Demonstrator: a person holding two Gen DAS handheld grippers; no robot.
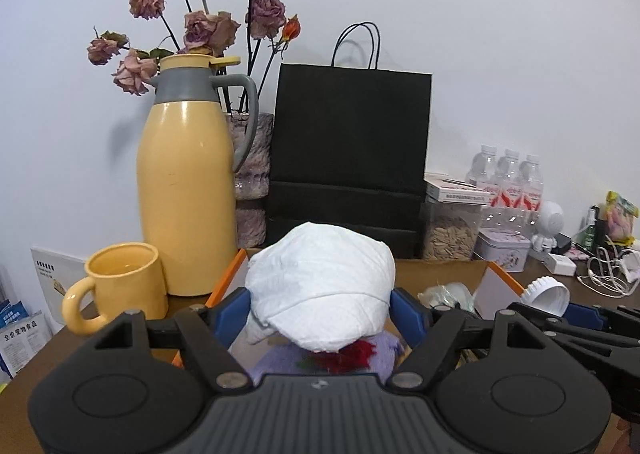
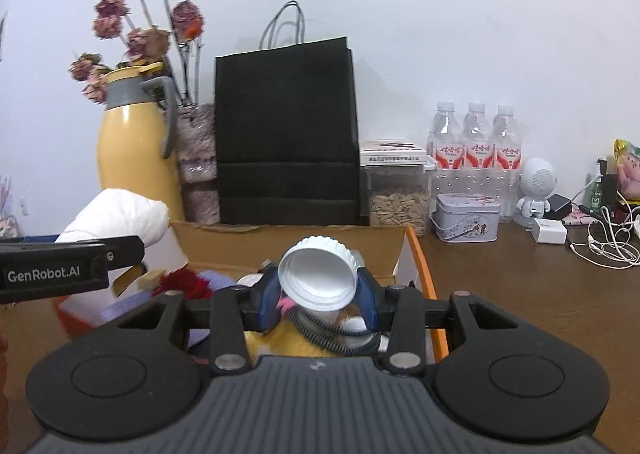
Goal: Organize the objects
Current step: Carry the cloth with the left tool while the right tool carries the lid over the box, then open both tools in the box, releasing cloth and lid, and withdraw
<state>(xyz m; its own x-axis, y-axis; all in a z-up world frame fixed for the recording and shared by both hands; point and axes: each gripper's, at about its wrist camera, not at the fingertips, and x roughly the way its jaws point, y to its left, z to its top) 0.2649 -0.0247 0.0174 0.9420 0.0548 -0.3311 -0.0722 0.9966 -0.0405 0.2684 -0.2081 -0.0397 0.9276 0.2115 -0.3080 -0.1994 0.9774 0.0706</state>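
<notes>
— Grippers both loaded? 
— Yes: left gripper (image 1: 320, 302) clamps the white bundle (image 1: 320, 286), right gripper (image 2: 318, 294) pinches the white cap (image 2: 316, 274), each above the cardboard box (image 2: 288, 238). 
— Advice? 
— Lower each item inside the walls before releasing.

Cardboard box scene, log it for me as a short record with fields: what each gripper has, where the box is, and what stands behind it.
left gripper: shut on white paper wad, held above the box
right gripper: shut on white lid, open side facing camera
cardboard box: open, on brown table, holds mixed items
behind box: black paper bag, yellow thermos, seed jar
left of box: yellow mug
</notes>
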